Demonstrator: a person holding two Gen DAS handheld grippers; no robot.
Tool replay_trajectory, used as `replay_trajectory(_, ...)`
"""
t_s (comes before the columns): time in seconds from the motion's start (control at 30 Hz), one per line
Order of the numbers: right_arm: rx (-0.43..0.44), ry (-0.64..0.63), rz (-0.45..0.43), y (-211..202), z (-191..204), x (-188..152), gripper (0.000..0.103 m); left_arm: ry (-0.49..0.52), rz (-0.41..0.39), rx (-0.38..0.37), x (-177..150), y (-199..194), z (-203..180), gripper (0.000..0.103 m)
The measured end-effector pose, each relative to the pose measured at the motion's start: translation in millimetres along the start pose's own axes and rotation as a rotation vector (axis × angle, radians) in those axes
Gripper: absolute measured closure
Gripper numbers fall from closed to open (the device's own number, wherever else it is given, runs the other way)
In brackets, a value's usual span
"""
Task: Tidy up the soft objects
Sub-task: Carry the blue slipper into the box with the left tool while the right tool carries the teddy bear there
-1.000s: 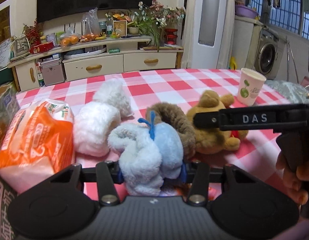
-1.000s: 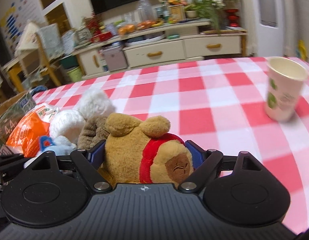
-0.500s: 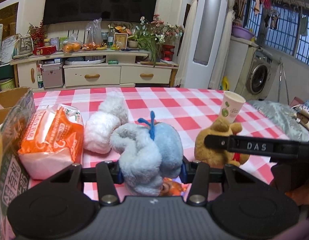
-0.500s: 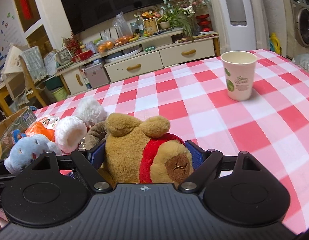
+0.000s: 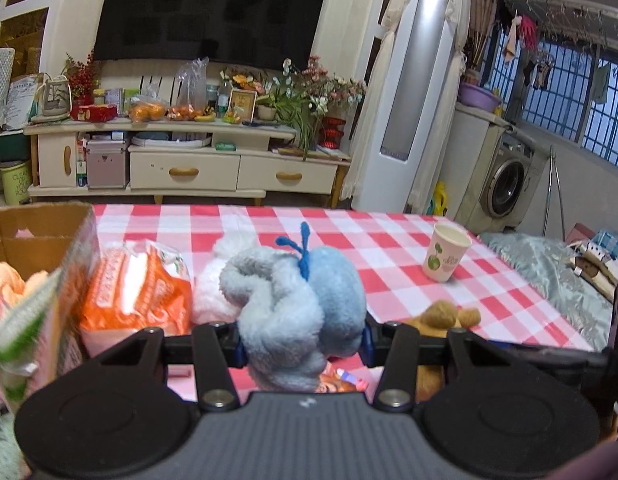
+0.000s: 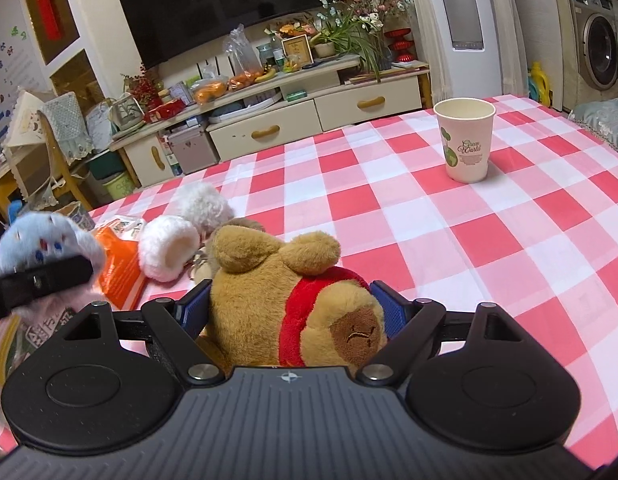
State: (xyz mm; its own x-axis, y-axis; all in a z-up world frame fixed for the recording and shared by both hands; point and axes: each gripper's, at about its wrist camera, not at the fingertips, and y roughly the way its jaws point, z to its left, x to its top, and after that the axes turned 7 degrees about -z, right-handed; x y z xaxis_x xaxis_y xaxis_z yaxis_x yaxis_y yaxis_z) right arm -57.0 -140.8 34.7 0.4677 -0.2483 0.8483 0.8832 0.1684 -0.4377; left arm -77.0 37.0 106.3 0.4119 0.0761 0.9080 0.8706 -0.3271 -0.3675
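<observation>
My left gripper (image 5: 303, 344) is shut on a light blue plush toy (image 5: 293, 304) and holds it above the table, beside a cardboard box (image 5: 37, 232) at the left. The blue plush also shows at the far left of the right wrist view (image 6: 45, 244). My right gripper (image 6: 289, 312) is shut on a brown bear plush with a red shirt (image 6: 293, 300), held just over the checked tablecloth (image 6: 449, 240). A white fluffy plush (image 6: 173, 248) and a brown furry item (image 6: 241, 224) lie on the cloth behind the bear.
An orange plastic packet (image 5: 137, 292) lies next to the box. A paper cup (image 6: 465, 144) stands at the right of the table. A TV cabinet (image 5: 189, 160) and a washing machine (image 5: 505, 188) stand beyond the table.
My left gripper has risen and moved left with the blue plush, bringing the cardboard box into view. My right gripper has lifted a little with the bear.
</observation>
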Motion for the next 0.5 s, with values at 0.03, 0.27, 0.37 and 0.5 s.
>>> replay_trajectory(0.03, 0.007, 0.001, -0.001, -2, 3, 0, 0.000, -0.002, -0.005, 0.000, 2, -2, 2, 0.056)
replay_trajectory(0.27, 0.080, -0.048, -0.047, -15, 41, 11, 0.000, -0.024, -0.062, 0.034, 19, -23, 24, 0.056)
replay_trajectory(0.37, 0.120, -0.090, -0.068, -19, 64, 15, 0.000, -0.038, -0.084, 0.059, 26, -30, 38, 0.056)
replay_trajectory(0.5, 0.193, -0.145, -0.078, -21, 98, 17, 0.000, -0.062, -0.111, 0.095, 34, -40, 59, 0.056)
